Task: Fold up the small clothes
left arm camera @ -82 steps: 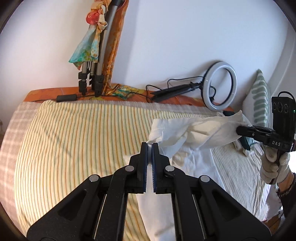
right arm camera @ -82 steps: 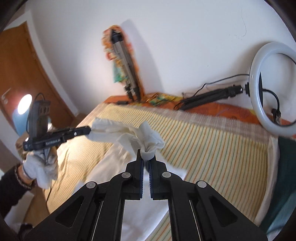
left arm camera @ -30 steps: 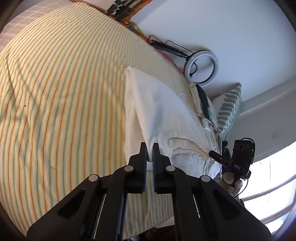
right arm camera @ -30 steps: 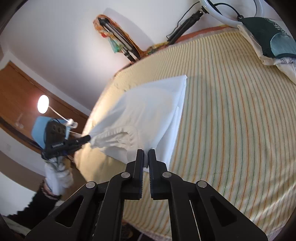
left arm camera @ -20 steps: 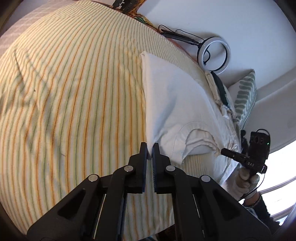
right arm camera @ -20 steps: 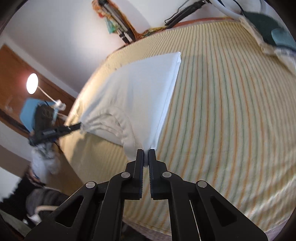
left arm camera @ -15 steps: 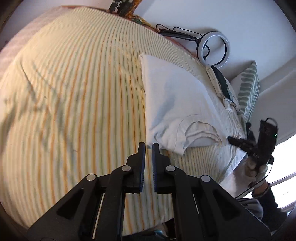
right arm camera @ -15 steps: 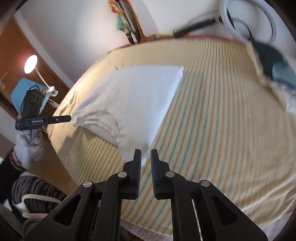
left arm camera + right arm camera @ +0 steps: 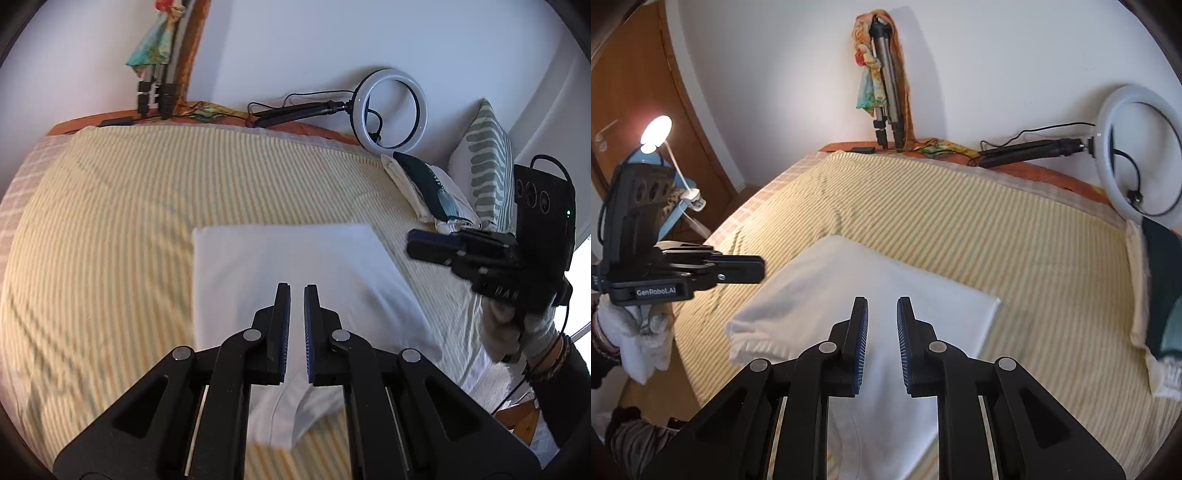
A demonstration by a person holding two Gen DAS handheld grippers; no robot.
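Observation:
A white garment lies folded flat on the striped bedspread, its fold edge away from me. It also shows in the right wrist view. My left gripper hovers above its near part, slightly open and empty. My right gripper hovers above the garment too, open and empty. Each gripper shows in the other's view, the right gripper at the garment's right side and the left gripper at its left side.
A small stack of folded clothes lies at the bed's right, next to a striped pillow. A ring light and a tripod stand at the wall. A lamp and a wooden door are at the left.
Both grippers let go of the garment's corners after laying it flat on the bed, then opened and rose above it.

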